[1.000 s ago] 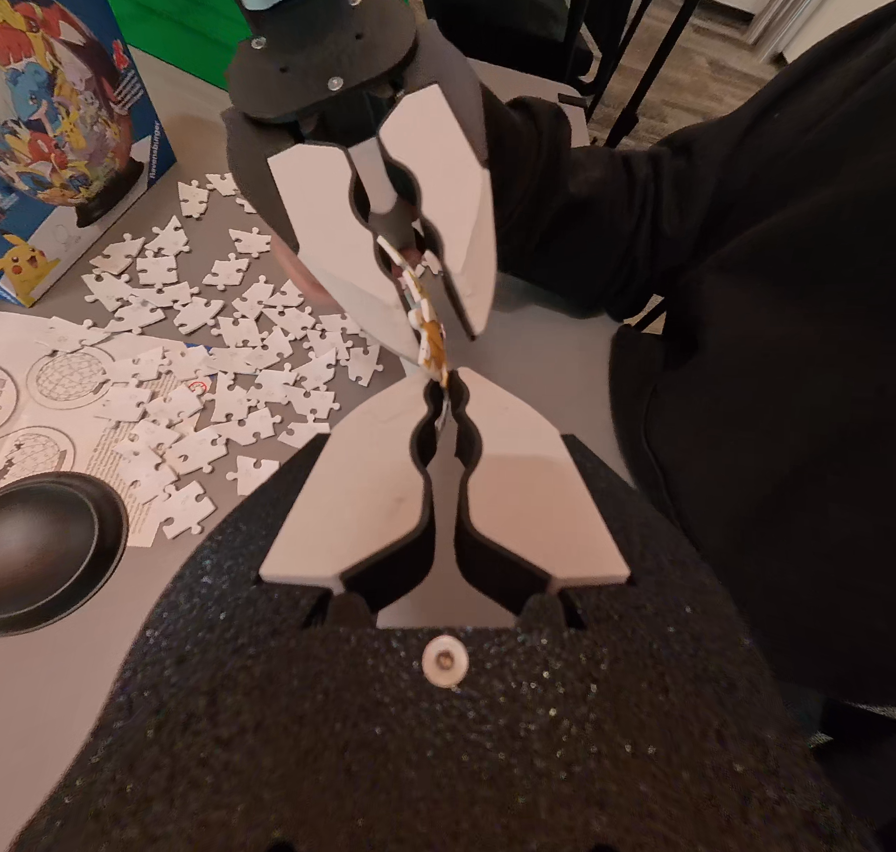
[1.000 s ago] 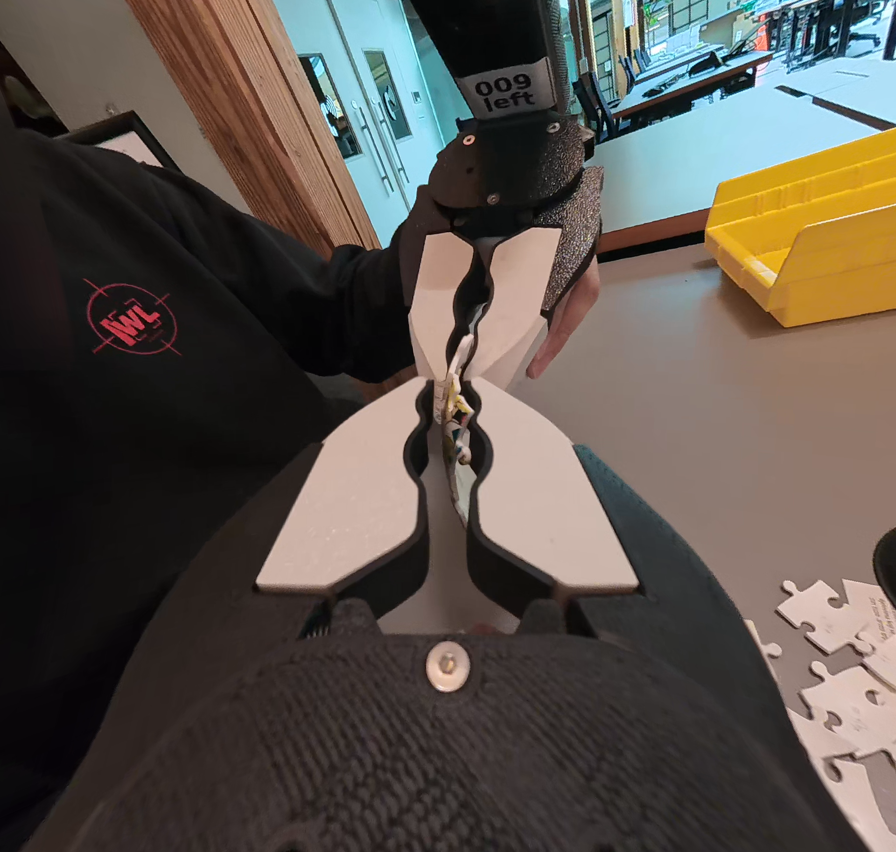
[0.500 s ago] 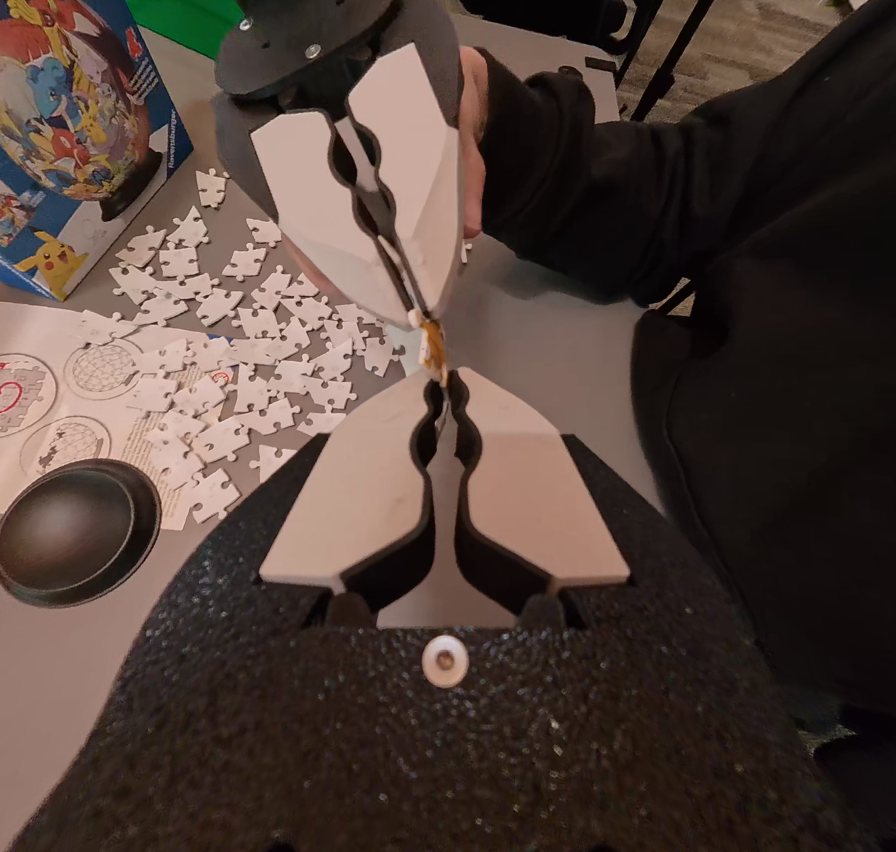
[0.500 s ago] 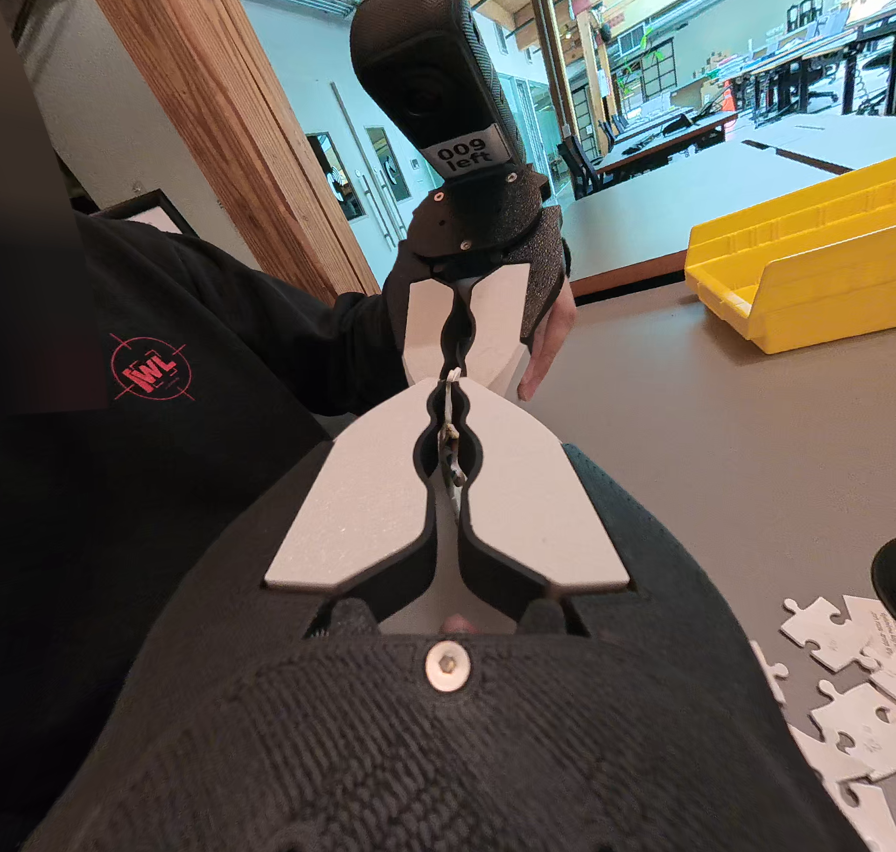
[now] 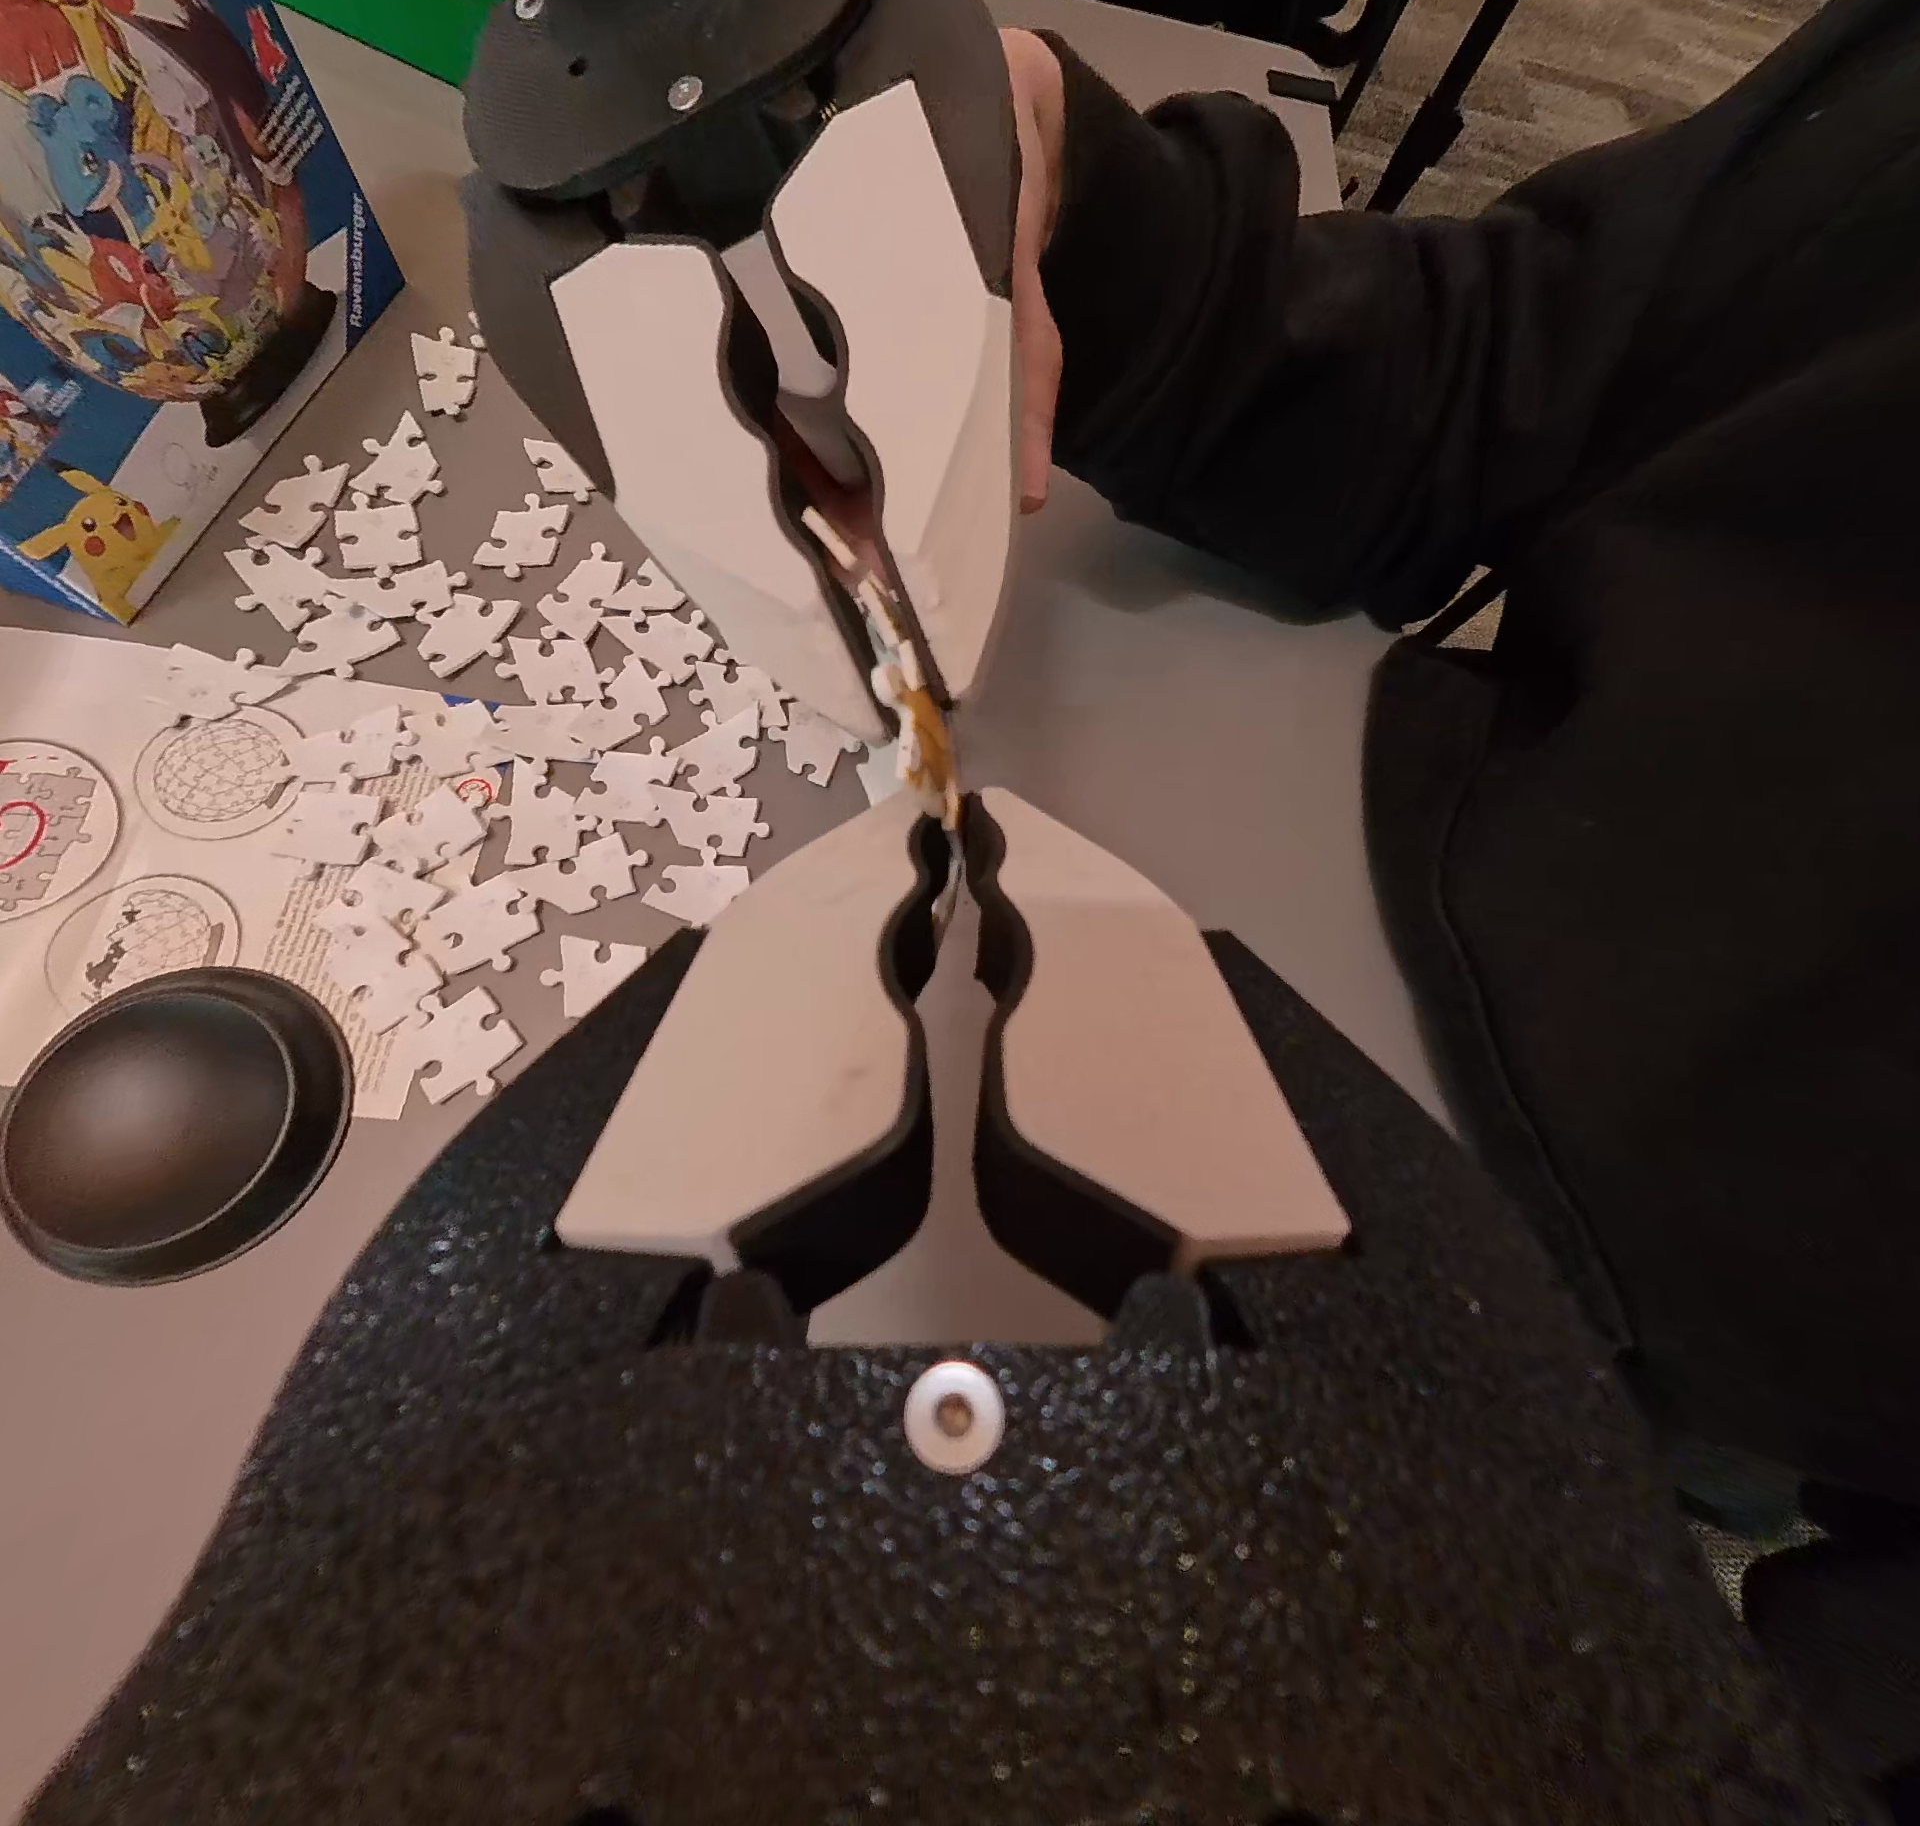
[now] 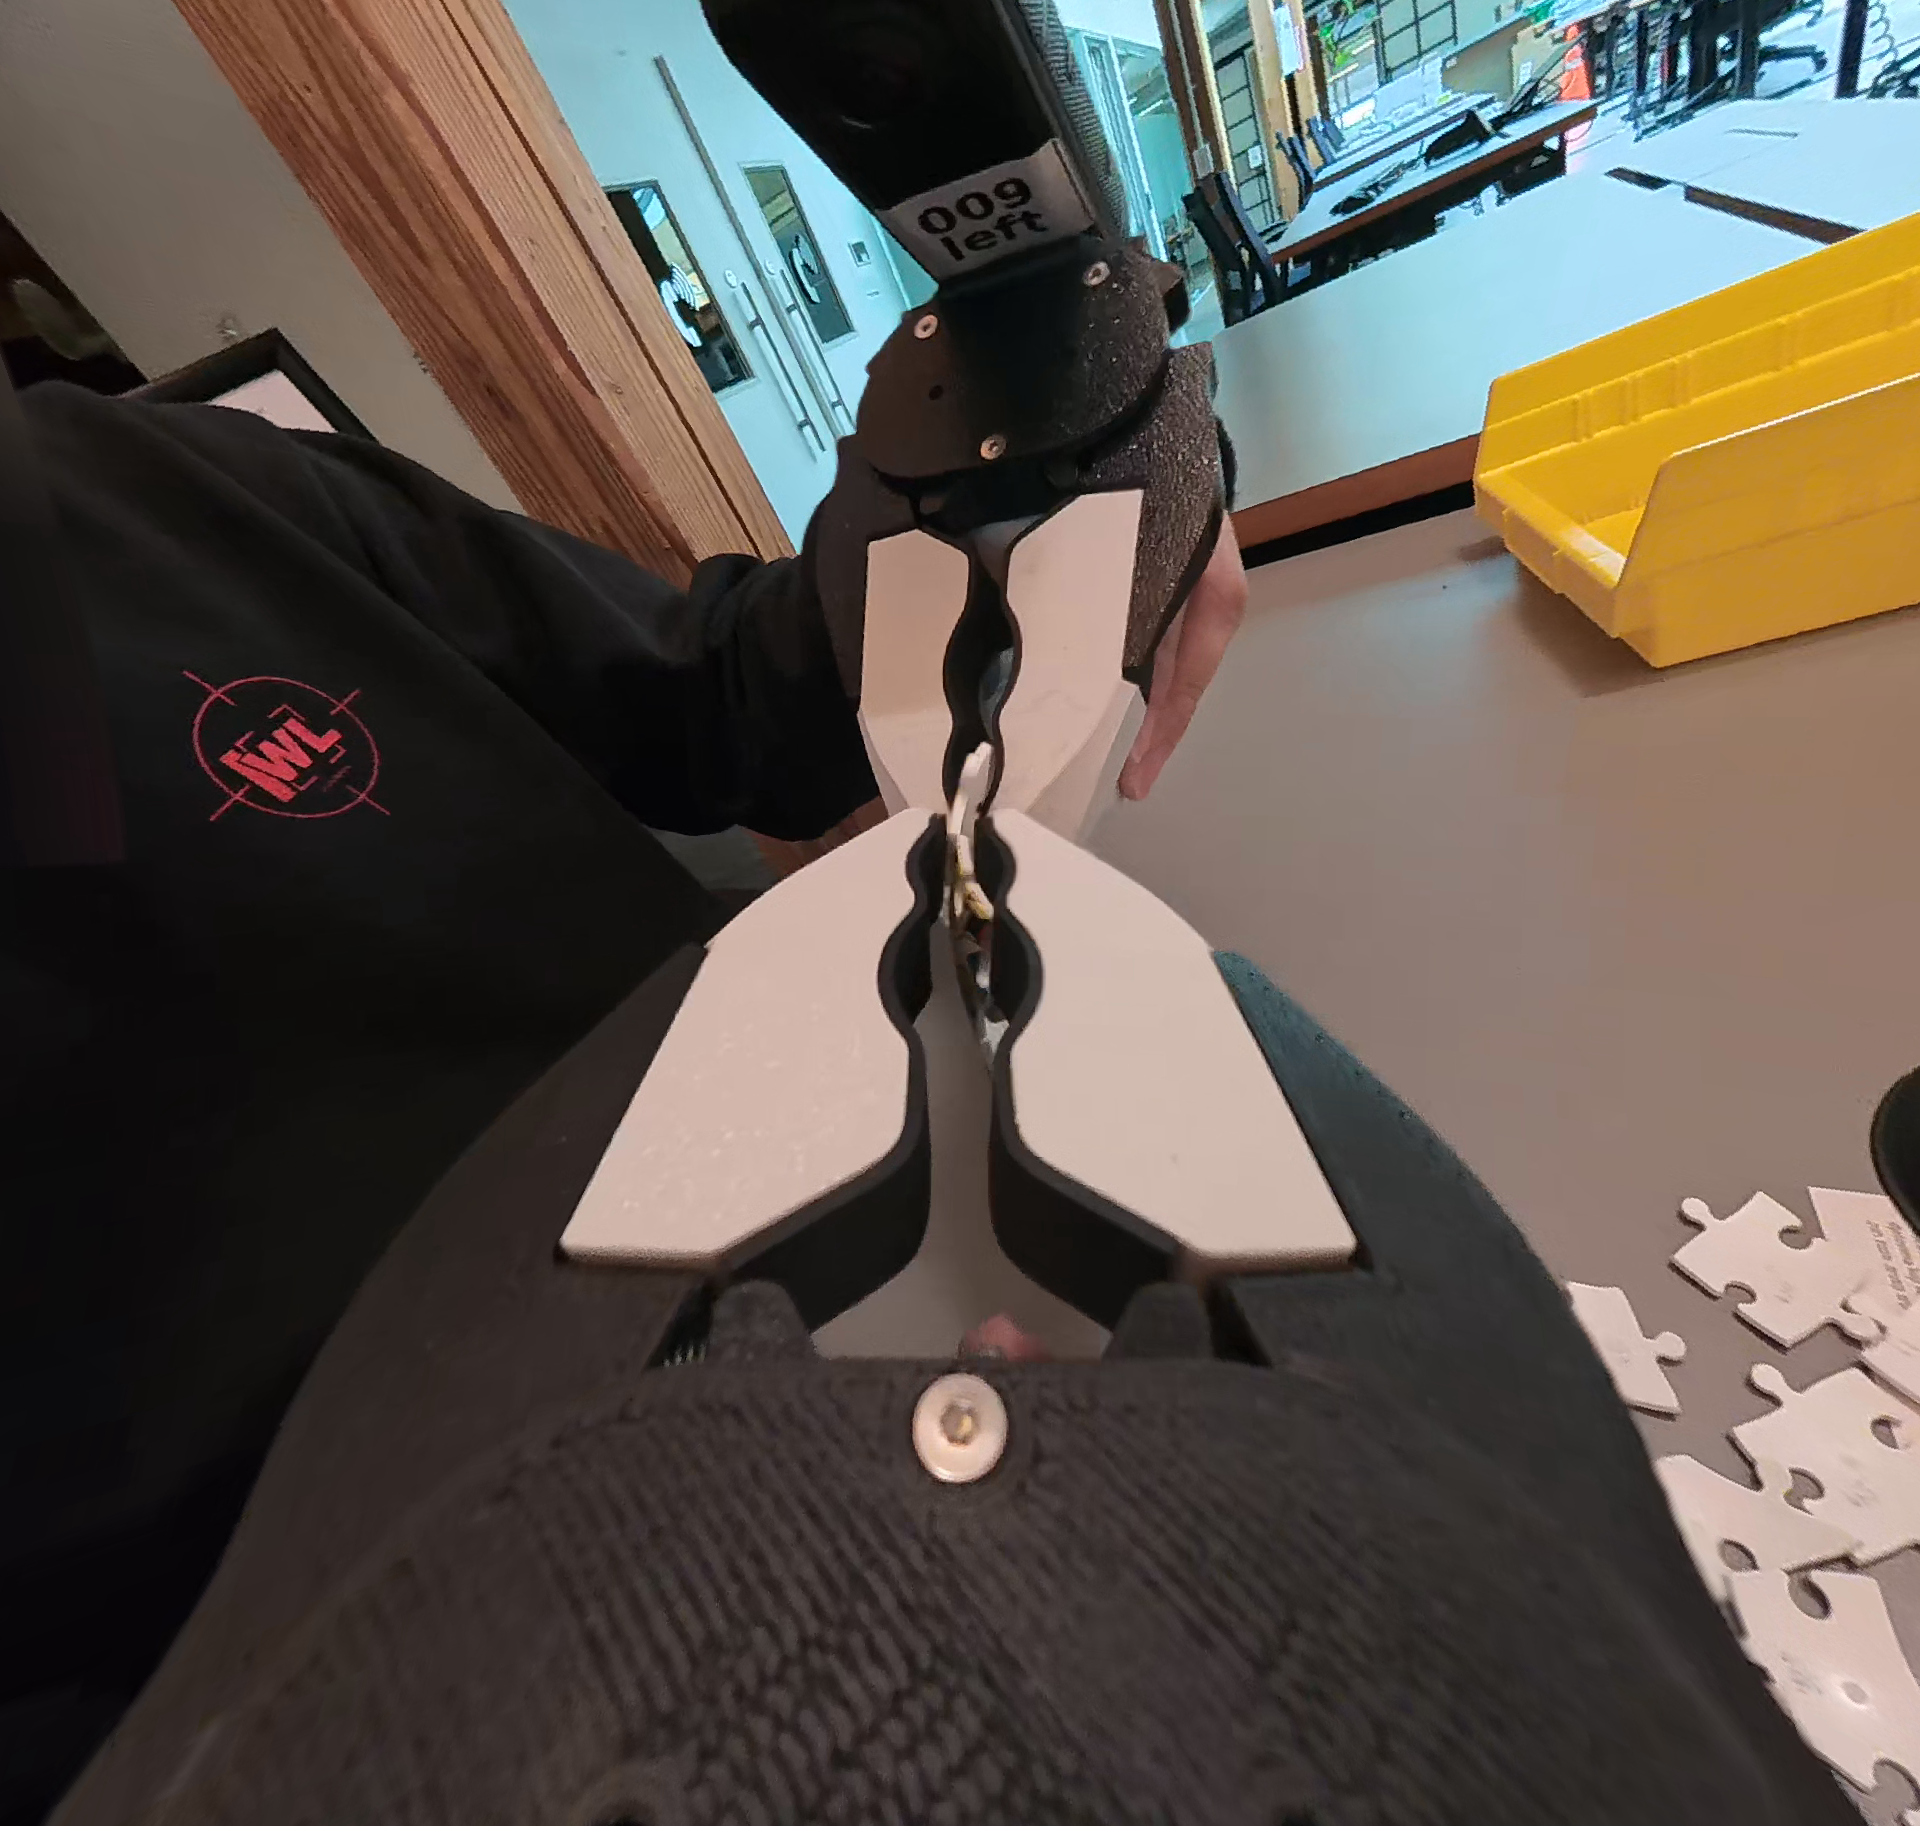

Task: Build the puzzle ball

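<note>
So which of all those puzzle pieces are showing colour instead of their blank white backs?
Only the joined pieces pinched in the air between the right gripper and left gripper; yellow-brown print shows there. The loose pieces on the table all lie white side up.

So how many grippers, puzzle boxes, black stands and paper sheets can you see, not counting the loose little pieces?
Grippers: 2, the left gripper and the right gripper, both shut on the held puzzle pieces
Puzzle box: 1
Black stand: 1
Paper sheet: 1
Total: 5
</note>
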The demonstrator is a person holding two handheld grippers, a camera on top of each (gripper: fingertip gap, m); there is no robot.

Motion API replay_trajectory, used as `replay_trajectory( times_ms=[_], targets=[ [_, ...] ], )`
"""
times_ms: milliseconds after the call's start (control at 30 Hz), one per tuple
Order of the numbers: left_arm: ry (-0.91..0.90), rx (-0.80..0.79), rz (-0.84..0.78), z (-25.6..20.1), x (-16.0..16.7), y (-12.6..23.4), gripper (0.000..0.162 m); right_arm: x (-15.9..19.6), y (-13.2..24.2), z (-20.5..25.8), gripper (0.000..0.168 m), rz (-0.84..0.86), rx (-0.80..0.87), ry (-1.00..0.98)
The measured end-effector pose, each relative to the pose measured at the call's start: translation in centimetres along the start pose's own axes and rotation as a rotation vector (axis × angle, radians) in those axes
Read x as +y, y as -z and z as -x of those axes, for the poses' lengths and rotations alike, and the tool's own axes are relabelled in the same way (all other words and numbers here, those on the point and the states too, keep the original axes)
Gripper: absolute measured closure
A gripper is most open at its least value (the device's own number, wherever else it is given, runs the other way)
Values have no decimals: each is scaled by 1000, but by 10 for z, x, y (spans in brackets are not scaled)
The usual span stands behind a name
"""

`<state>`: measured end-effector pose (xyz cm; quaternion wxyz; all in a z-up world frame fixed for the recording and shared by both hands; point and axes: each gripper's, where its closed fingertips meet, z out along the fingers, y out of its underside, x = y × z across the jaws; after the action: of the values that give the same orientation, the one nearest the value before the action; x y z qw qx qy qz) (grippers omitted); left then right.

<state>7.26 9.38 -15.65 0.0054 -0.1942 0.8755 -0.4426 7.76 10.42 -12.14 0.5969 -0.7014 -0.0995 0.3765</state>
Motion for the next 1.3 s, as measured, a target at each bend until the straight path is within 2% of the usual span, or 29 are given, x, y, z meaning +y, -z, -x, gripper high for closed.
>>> replay_trajectory(
  times_ms=[433,533,700,867,1300],
  targets=[
    [40,96,-67,-9,-4,5,160,-4,-3,8,165,-47,-104,-68],
    [61,120,-114,-11,-10,8,160,-10,-1,11,162,-99,-133,-66],
    [70,89,-117,-4,-9,12,160,-4,4,4,148,-66,-72,-12],
    [71,66,-96,-1,-7,8,160,-1,3,-1,158,-47,-35,-11],
    [68,42,-109,-3,-11,8,159,-2,0,6,164,-25,-60,38]
  ],
)
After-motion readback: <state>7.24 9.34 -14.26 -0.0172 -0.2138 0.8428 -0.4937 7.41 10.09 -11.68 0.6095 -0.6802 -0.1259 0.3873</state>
